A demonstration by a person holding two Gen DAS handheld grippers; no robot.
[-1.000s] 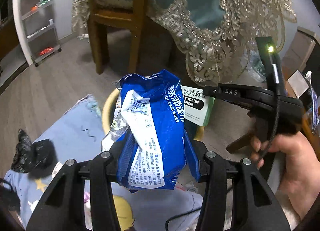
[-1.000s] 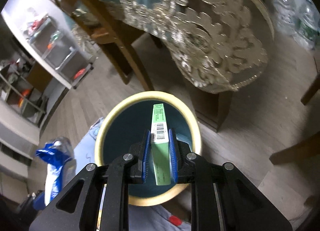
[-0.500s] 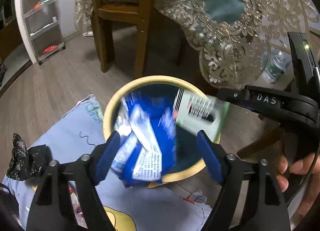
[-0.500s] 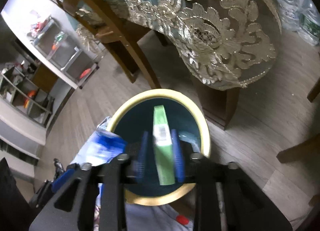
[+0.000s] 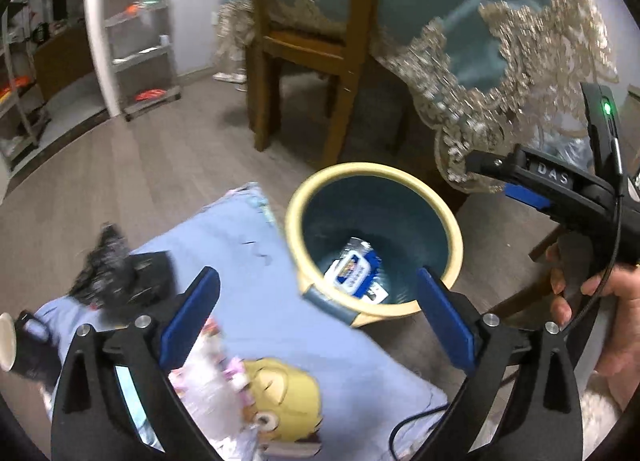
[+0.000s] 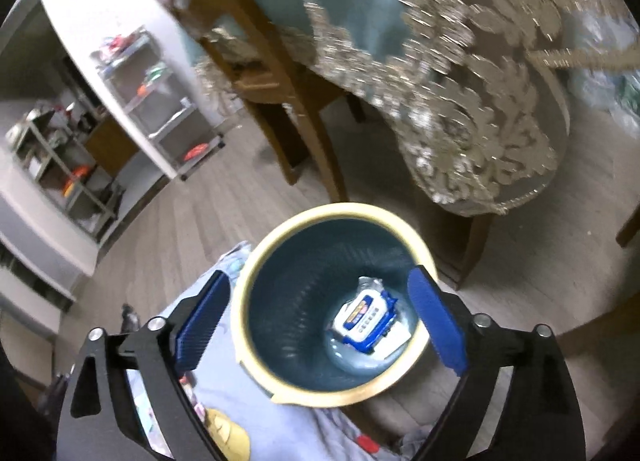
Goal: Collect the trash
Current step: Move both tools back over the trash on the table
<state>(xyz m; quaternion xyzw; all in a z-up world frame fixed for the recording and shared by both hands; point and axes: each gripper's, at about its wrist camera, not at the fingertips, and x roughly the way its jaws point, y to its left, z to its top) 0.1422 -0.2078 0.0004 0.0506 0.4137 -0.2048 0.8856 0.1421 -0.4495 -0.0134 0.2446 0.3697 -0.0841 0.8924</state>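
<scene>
A round bin with a yellow rim stands on the floor below both grippers. The blue wipes pack lies at its bottom, with something pale under it that I cannot make out. My left gripper hovers over the bin's near edge, its jaws opening wide with nothing between them. My right gripper hangs above the bin mouth, its jaws also opening and empty. In the left wrist view the right gripper is at the right, held by a hand.
A crumpled black bag lies on a blue cartoon-print cloth left of the bin. A wooden chair and a table draped in a lace-edged cloth stand behind it. A metal shelf rack is at the far left.
Both grippers went from shut to wide open. The blue wipes pack and the green box left the jaws and dropped into the bin. Both grippers rose a little.
</scene>
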